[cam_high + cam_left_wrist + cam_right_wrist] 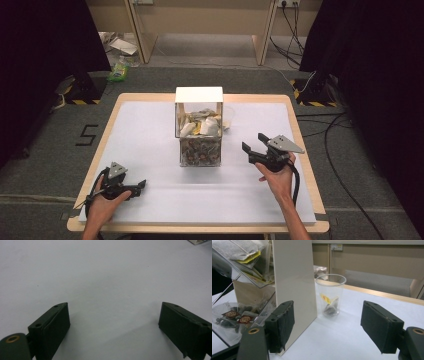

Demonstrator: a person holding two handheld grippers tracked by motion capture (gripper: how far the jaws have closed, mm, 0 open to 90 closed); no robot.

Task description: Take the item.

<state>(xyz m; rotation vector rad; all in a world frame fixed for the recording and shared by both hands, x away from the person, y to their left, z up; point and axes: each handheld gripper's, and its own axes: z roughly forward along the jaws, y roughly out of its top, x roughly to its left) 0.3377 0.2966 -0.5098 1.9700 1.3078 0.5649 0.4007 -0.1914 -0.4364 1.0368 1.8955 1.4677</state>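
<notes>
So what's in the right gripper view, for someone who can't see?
A clear cup with a tea bag inside stands on the white table, beside a tea box. The open right tool points at it.

Bare forearms; black left gripper (141, 185), right gripper (253, 142); grey triangular plates, black cables, padded jaws.

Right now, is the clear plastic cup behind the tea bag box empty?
No, the right gripper view shows a tea bag with a yellow tag lying at the bottom of the clear plastic cup.
</notes>
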